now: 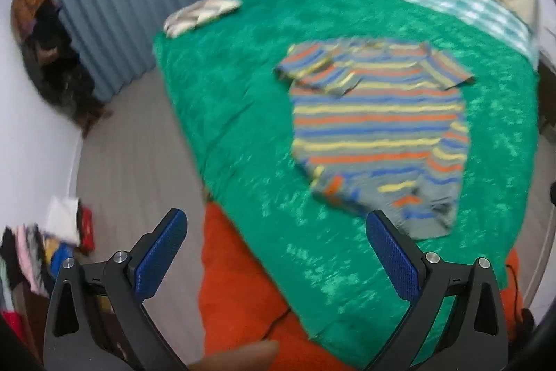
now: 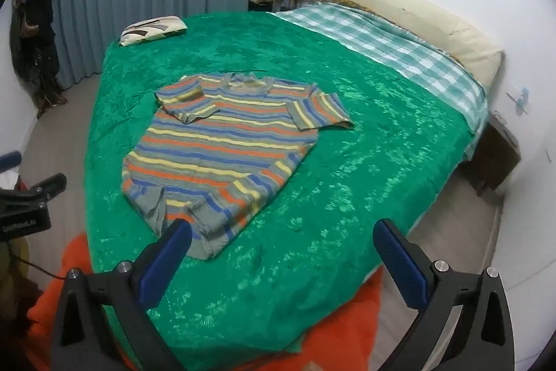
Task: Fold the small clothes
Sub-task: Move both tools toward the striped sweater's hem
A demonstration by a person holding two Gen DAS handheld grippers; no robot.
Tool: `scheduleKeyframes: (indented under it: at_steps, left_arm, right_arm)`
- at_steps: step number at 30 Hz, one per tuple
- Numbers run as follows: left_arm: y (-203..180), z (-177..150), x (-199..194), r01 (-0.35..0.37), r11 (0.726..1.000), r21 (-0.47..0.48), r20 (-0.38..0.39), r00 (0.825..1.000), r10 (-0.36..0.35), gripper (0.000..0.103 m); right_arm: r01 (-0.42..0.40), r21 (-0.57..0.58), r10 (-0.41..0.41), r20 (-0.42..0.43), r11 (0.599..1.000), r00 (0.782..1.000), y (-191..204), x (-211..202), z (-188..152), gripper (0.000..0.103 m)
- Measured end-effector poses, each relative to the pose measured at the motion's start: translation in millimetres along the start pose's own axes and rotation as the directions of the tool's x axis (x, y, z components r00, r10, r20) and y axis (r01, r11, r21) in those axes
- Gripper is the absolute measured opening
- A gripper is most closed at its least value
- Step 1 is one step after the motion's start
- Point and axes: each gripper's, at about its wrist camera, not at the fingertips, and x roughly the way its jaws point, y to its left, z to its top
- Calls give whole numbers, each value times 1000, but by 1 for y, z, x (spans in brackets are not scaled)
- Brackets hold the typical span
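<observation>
- I see the bed's green bedspread (image 2: pixel 347 134) filling most of both wrist views, its crushed sheen running from the near corner to the far curtain side.
- A teal checked blanket (image 2: pixel 389 40) lies along the far right edge of the bedspread, with a long cream bolster (image 2: pixel 427 16) behind it against the white wall.
- An orange cover (image 1: pixel 239 287) shows under the bedspread at the near corner.
- The striped T-shirt (image 2: pixel 222 141) — grey with orange, yellow and blue bands — lies flat on the bedspread, collar towards the far side. One sleeve is folded in over the chest, the other spread out to the side, and the hem nearest me is rumpled.
- A small patterned pillow (image 2: pixel 153 28) sits at the far corner of the bedspread, well apart from the T-shirt.
- A heap of clothes (image 1: pixel 45 252) lies on the floor at the left.
- My left gripper (image 1: pixel 276 221) hangs above the near corner of the bed, jaws spread wide and holding nothing; its right finger overlaps the T-shirt's hem in view, though I cannot tell whether it touches.
- My right gripper (image 2: pixel 283 230) — likewise released and empty — hovers over the near bedspread, just beside the hem.
</observation>
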Motion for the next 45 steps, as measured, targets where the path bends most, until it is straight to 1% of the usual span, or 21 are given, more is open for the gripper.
scheduleKeyframes:
  at_steps: [1, 3, 4, 7, 10, 15, 25, 35, 45]
  left_arm:
    - [4, -2, 5, -8, 1000, -10, -14, 1000, 8, 103]
    - [3, -6, 9, -29, 1000, -12, -27, 999, 28, 103]
    - [2, -6, 10, -21, 1000, -9, -35, 999, 20, 103]
    - [-5, -6, 6, 2, 1000, -4, -22, 1000, -2, 103]
    - [-13, -2, 3, 37, 999, 11, -8, 999, -37, 103]
    - [-22, 4, -1, 68, 998, 20, -5, 998, -68, 103]
    - [-20, 3, -1, 53, 998, 15, -15, 998, -53, 103]
    - [-20, 0, 2, 67, 998, 17, -23, 998, -67, 103]
    - [-25, -2, 6, 75, 997, 30, -46, 996, -74, 103]
  right_arm:
    - [-21, -5, 21, -9, 1000, 1000, 2, 5, -1, 103]
    - [-32, -17, 32, -31, 999, 999, 7, 14, -3, 103]
    - [-34, -24, 33, -33, 999, 999, 11, 15, -4, 103]
    - [-24, -26, 23, -22, 999, 999, 18, 15, -5, 103]
    - [-33, -35, 31, -36, 999, 999, 21, 18, -4, 103]
    - [-32, -43, 30, -44, 999, 999, 27, 18, -5, 103]
    - [-40, -58, 36, -67, 998, 997, 34, 22, -6, 103]
    - [-35, -73, 30, -68, 997, 997, 39, 23, -6, 103]
    - [-54, -75, 47, -85, 996, 995, 41, 24, -6, 103]
